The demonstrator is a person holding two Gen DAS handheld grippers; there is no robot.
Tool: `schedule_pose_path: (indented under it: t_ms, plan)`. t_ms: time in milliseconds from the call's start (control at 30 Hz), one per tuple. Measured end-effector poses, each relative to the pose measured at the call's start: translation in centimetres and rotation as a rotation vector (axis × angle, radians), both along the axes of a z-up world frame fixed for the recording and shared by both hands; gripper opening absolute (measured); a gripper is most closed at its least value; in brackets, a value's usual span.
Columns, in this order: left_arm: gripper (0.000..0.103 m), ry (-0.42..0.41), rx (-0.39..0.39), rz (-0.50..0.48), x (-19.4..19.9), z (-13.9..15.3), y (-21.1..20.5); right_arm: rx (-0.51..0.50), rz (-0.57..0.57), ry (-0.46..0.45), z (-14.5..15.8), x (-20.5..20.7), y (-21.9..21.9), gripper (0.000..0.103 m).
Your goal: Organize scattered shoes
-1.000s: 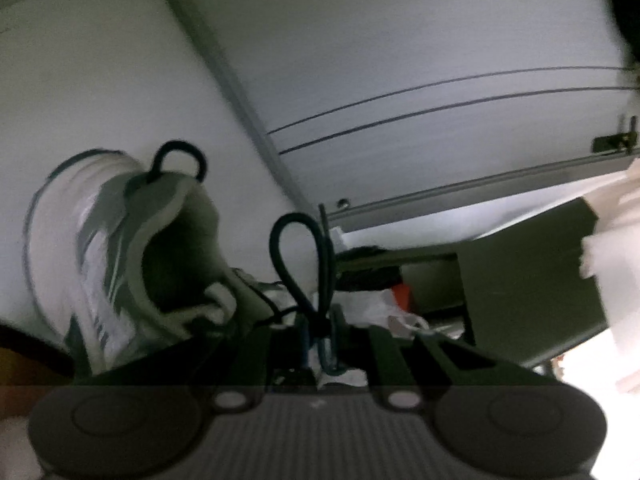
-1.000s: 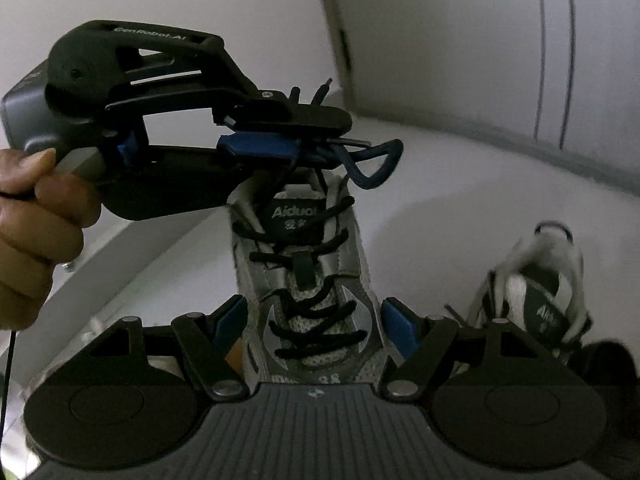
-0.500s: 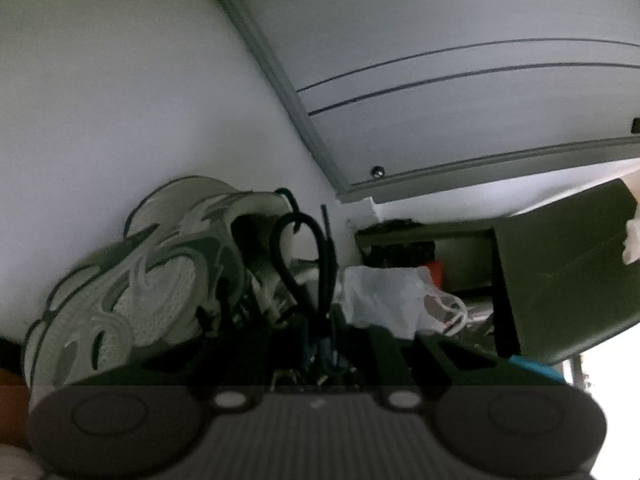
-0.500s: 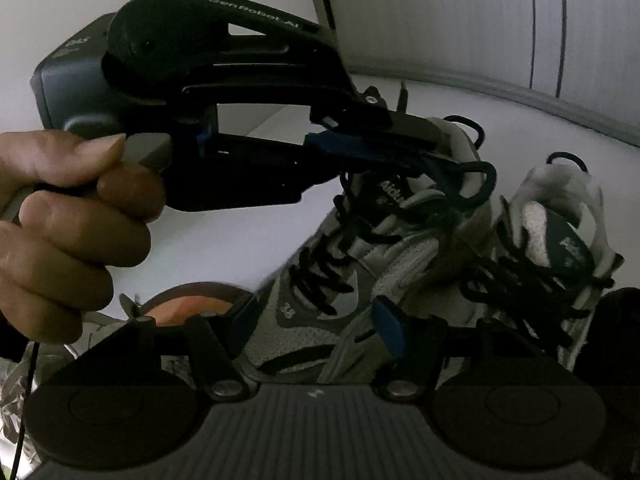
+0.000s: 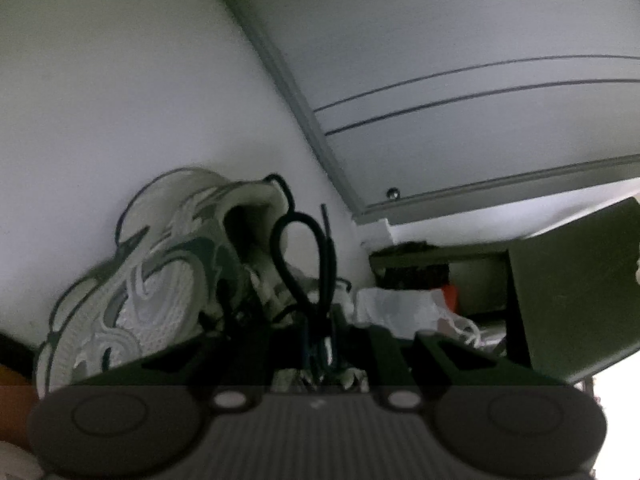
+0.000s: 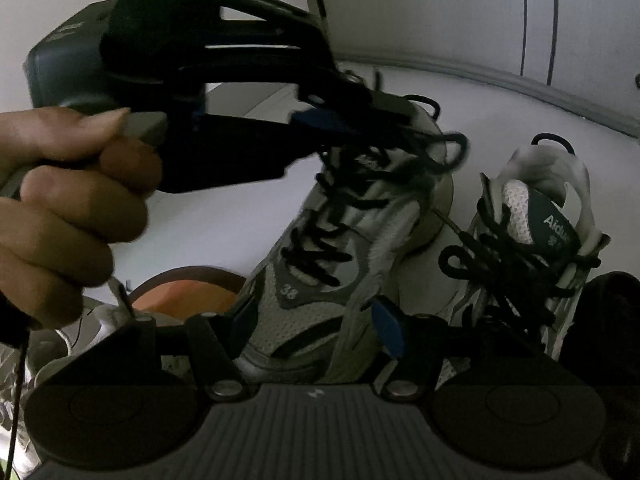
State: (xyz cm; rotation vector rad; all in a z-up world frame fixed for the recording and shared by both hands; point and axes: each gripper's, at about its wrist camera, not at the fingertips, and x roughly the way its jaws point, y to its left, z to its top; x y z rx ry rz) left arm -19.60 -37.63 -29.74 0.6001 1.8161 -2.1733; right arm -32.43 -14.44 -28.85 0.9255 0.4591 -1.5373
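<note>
So the grey-and-white mesh sneaker with black laces (image 6: 344,248) is hanging by its laces, tipped over on its side, just above the white floor (image 6: 500,112) and right beside its matching twin sneaker (image 6: 532,240), which sits upright by the grey wall panel (image 6: 440,8).

My guess on handling: it's light and floppy up top, stiff only in the chunky sole. Held by laces alone it'll swing and twist, and the loop could slip out. The black lace loop (image 5: 298,256) works as a handle, but the heel collar or the sides of the midfoot would give way more control.

Looks-wise: padded tongue with a logo, a size number printed on the toe-side panel, wavy overlays on the side, a black pull loop at the heel.

The left gripper (image 6: 360,128), held in a person's hand (image 6: 68,200), is pinched right down on those laces. The right gripper (image 6: 316,320) has its blue-padded jaws fairly wide, one each side of the shoe's forefoot; they have just been closing in, but I can't see the pads pressing on it.

An orange-lined shoe (image 6: 188,292) sits lower left, and there's a white plastic bag (image 5: 400,308) by a dark cabinet (image 5: 568,280).
</note>
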Motion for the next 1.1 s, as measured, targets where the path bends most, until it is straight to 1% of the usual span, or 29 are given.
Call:
schedule_pose_path:
  t_ms: [33,67,100,133,167,200,233,267,300,333,367,400,433,500,533,633,700,833,967,1067,1100]
  plan:
    - [0.013,-0.018,-0.013,0.011,0.0,0.2,-0.3,0.004,-0.005,0.001,0.2,0.2,-0.2,0.069]
    - [0.017,-0.028,-0.023,0.015,0.0,0.3,-0.6,0.004,-0.007,0.001,0.4,0.3,-0.3,0.069]
    - [0.028,-0.044,-0.031,0.000,0.0,0.6,-0.9,0.004,-0.010,0.001,0.5,0.1,0.0,0.069]
    - [0.047,-0.073,-0.048,-0.028,0.1,1.0,-1.2,0.003,-0.011,0.001,0.5,0.2,0.0,0.069]
    - [0.053,-0.087,-0.063,-0.048,0.0,1.3,-1.3,0.001,-0.012,0.002,0.5,0.5,-0.1,0.069]
    - [0.053,-0.104,-0.088,-0.068,-0.2,1.8,-1.2,0.000,-0.014,0.004,0.5,0.5,0.0,0.069]
    - [0.054,-0.126,-0.119,-0.092,-0.4,2.3,-1.0,-0.001,-0.016,0.006,0.6,0.5,0.2,0.069]
    - [0.059,-0.148,-0.150,-0.116,-0.7,2.8,-0.8,0.000,-0.018,0.007,0.7,0.6,0.1,0.069]
    - [0.070,-0.196,-0.203,-0.134,-1.0,3.7,-0.6,0.000,-0.019,0.009,1.0,0.6,0.3,0.069]
    - [0.073,-0.235,-0.264,-0.151,-1.3,4.6,-0.3,0.000,-0.020,0.011,1.3,0.4,0.8,0.069]
    - [0.079,-0.265,-0.323,-0.167,-1.6,5.6,-0.1,0.000,-0.020,0.013,1.4,0.4,0.9,0.069]
    - [0.084,-0.283,-0.351,-0.177,-2.6,6.2,0.3,0.000,-0.019,0.015,1.5,0.6,0.8,0.069]
    - [0.086,-0.301,-0.371,-0.182,-2.9,6.6,0.4,0.000,-0.017,0.019,1.8,0.8,0.8,0.069]
    - [0.087,-0.339,-0.423,-0.191,-2.9,7.7,0.6,-0.002,-0.014,0.026,2.1,1.3,0.6,0.069]
    - [0.087,-0.347,-0.436,-0.195,-2.6,8.3,0.7,-0.004,-0.010,0.032,2.3,1.5,0.5,0.069]
    - [0.087,-0.358,-0.424,-0.178,-0.8,8.8,0.7,-0.015,-0.001,0.042,3.5,2.2,0.6,0.069]
    - [0.087,-0.370,-0.416,-0.161,-0.4,9.0,0.9,-0.022,0.002,0.049,4.5,2.4,1.1,0.069]
    - [0.087,-0.371,-0.383,-0.131,1.4,9.1,1.6,-0.026,-0.004,0.068,5.8,2.5,1.9,0.069]
    - [0.087,-0.397,-0.395,-0.128,3.0,9.6,2.9,-0.015,-0.004,0.085,6.5,2.8,2.5,0.069]
    - [0.087,-0.409,-0.407,-0.079,5.3,10.3,4.2,-0.012,-0.006,0.095,7.5,3.1,3.2,0.069]
    - [0.087,-0.406,-0.400,-0.064,6.0,10.4,4.6,-0.010,-0.005,0.099,8.0,3.3,3.5,0.069]
